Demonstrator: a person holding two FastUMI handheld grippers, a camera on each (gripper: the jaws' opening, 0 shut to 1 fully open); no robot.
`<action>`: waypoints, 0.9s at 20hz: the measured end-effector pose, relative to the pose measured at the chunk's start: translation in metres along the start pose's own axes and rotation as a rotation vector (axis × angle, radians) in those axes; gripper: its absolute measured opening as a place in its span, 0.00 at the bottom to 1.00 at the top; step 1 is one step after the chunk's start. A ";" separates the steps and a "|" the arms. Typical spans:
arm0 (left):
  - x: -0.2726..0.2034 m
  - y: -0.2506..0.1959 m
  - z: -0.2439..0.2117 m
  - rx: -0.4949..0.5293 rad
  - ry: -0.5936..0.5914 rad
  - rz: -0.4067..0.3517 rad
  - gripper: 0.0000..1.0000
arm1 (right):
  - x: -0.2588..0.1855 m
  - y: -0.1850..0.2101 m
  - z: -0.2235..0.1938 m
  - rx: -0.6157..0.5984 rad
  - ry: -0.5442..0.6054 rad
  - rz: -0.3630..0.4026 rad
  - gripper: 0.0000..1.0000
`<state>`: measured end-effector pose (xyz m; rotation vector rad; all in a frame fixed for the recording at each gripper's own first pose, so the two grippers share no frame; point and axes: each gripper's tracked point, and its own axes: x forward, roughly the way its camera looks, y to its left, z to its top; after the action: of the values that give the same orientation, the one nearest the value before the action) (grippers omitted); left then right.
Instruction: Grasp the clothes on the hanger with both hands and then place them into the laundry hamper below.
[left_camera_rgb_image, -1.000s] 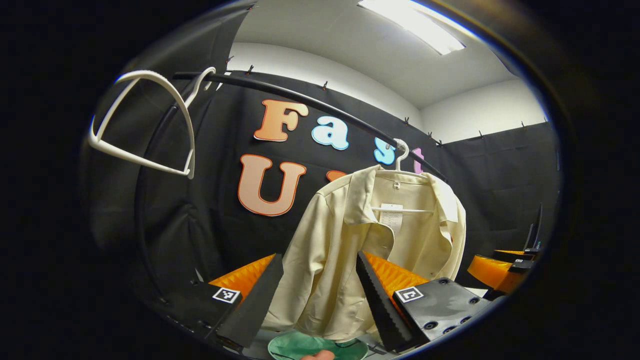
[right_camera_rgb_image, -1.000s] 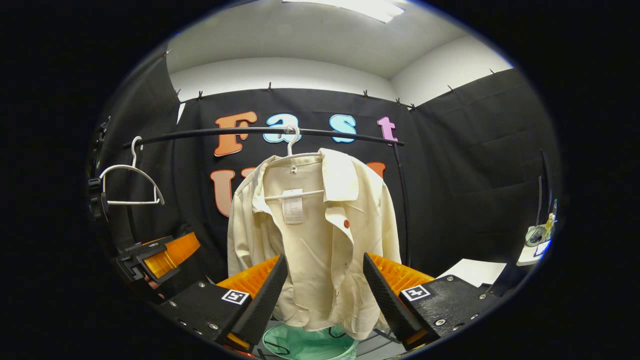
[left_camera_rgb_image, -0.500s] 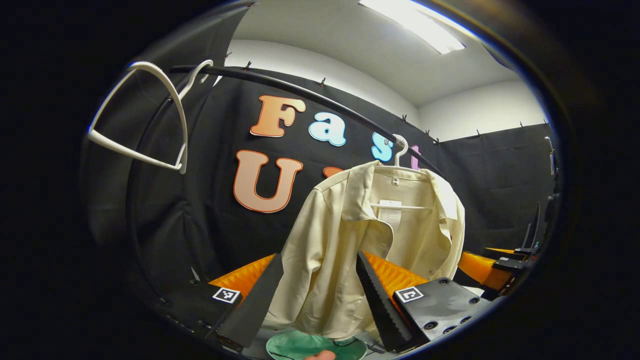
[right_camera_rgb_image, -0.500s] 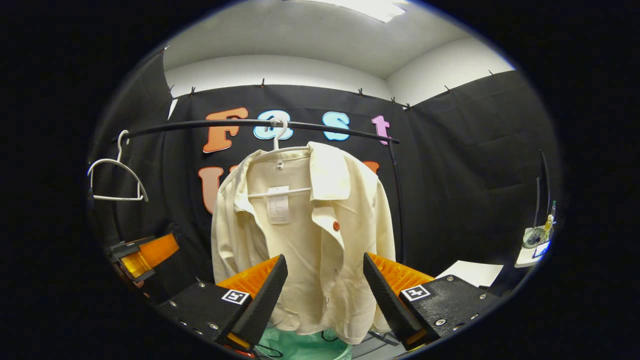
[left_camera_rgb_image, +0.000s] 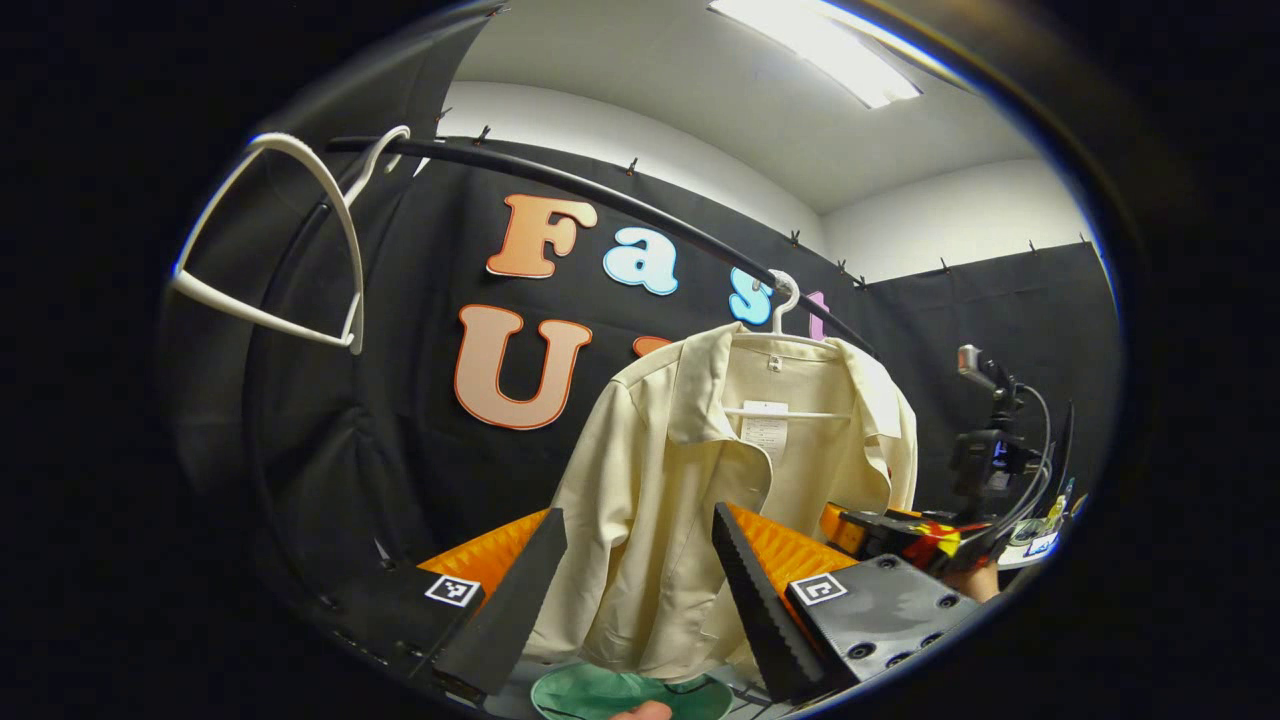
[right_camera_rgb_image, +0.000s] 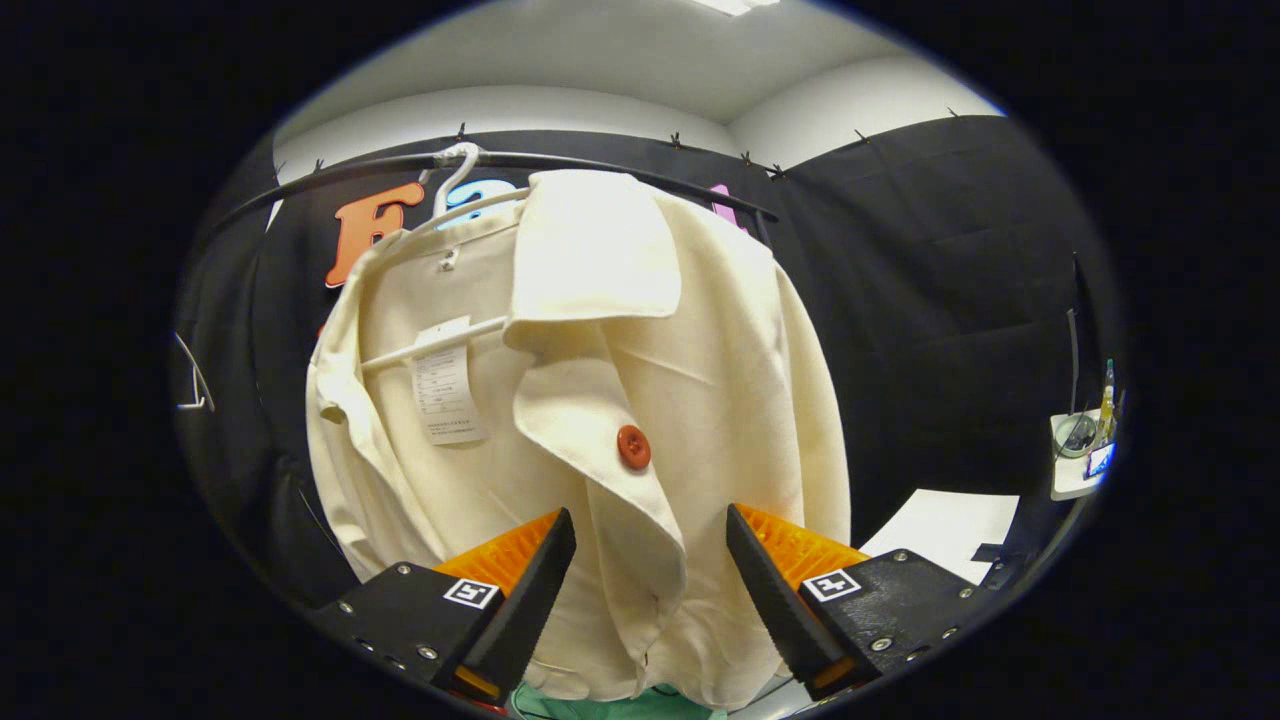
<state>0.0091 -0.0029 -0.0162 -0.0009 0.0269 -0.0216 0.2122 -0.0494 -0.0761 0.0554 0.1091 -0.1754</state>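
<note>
a cream jacket (right_camera_rgb_image: 600, 420) with a rust-red button (right_camera_rgb_image: 633, 446) hangs on a white hanger (right_camera_rgb_image: 455, 190) from the black rail (left_camera_rgb_image: 600, 195). its white care label (right_camera_rgb_image: 445, 380) is too small to read. below it sits a green hamper (left_camera_rgb_image: 630, 693); its contents cannot be made out. the left claw (left_camera_rgb_image: 640, 590) and right claw (right_camera_rgb_image: 650, 590) both stand apart, holding nothing. a bare white hanger (left_camera_rgb_image: 290, 240) hangs at the rail's left end.

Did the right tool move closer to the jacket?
Yes. In the right gripper view the cream jacket now looms larger against the black rail, so the right tool went forward, toward it, fingers open.
</note>
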 end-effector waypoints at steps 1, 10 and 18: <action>0.000 0.002 -0.003 -0.004 0.006 0.007 0.96 | 0.009 -0.004 -0.002 -0.021 0.009 -0.025 0.94; 0.043 -0.044 -0.023 -0.066 0.016 -0.128 0.97 | -0.014 -0.048 0.024 -0.030 -0.026 -0.038 0.18; 0.136 -0.097 -0.075 0.005 0.009 -0.104 0.96 | -0.056 -0.042 0.052 -0.110 -0.073 0.080 0.08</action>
<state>0.1407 -0.1025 -0.0950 0.0024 0.0357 -0.1255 0.1557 -0.0845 -0.0201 -0.0562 0.0432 -0.0907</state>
